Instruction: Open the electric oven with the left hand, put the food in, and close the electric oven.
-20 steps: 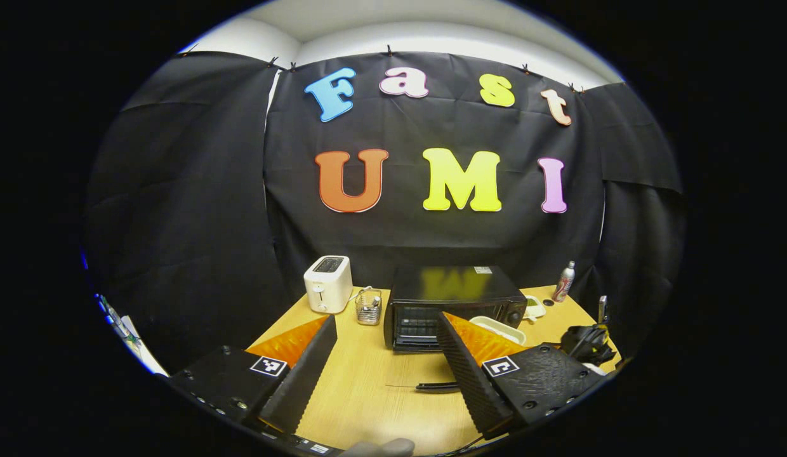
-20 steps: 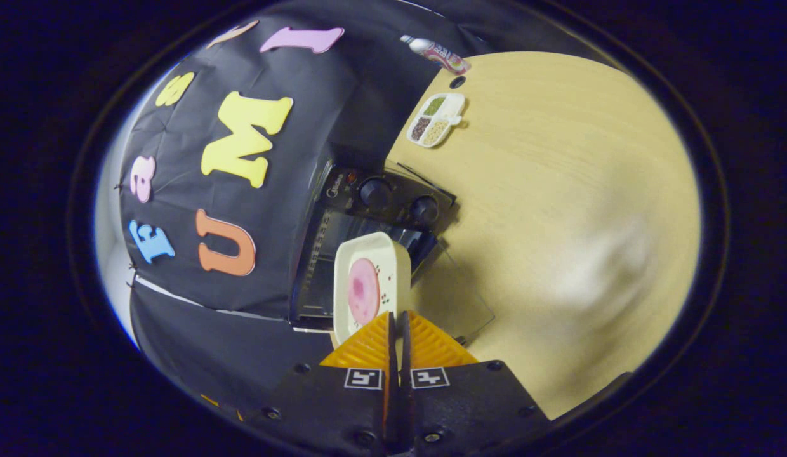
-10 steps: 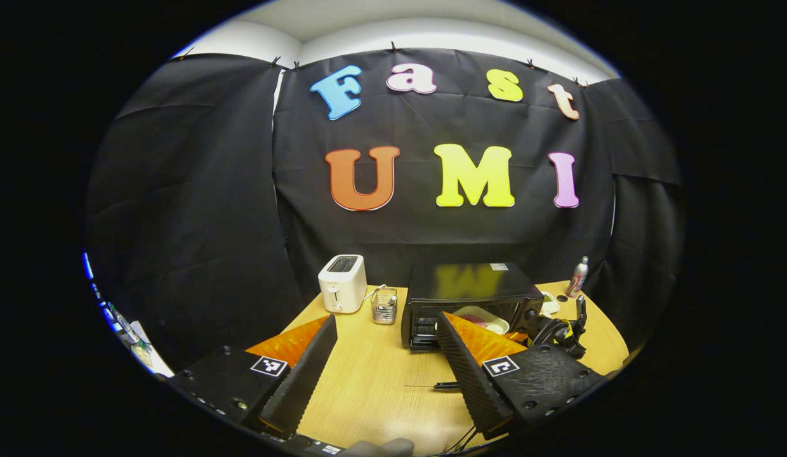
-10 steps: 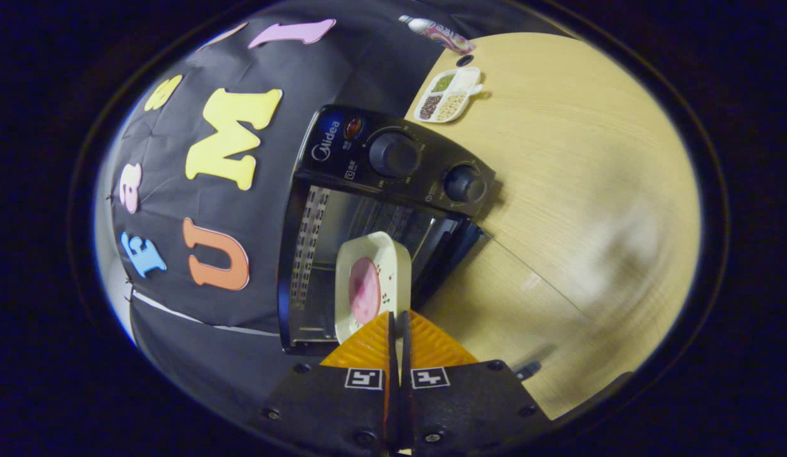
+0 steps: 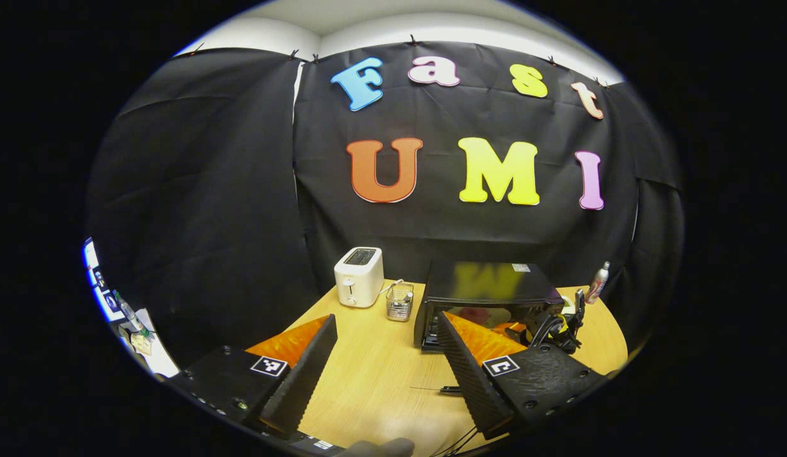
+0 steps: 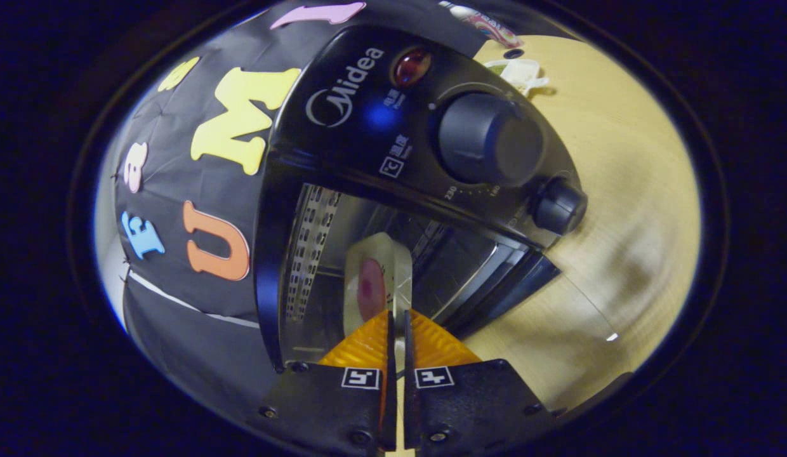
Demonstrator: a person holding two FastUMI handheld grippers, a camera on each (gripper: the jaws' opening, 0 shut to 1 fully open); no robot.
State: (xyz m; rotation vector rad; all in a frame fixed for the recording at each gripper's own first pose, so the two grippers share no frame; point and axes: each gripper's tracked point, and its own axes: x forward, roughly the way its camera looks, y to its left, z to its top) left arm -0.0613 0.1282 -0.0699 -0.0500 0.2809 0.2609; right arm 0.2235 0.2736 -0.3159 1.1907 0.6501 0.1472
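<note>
My right gripper [image 6: 396,320] is clamped on the plate [image 6: 376,285] — it's inside the oven [image 6: 343,209] mouth. Left gripper [image 5: 386,355] spread, idle. Risk: that tilted plate clips the rack — the food [image 6: 370,297] slides.

Light wooden table [image 5: 374,374]. On it: white toaster [image 5: 358,285], wire basket [image 5: 400,302], black oven [image 5: 485,293]. Bottle [image 5: 598,282] at far right edge.

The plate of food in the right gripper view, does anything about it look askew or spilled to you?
Nothing stands out: the right gripper is shut on the plate's rim, the food sits centred, and the plate is entering the open oven.
</note>
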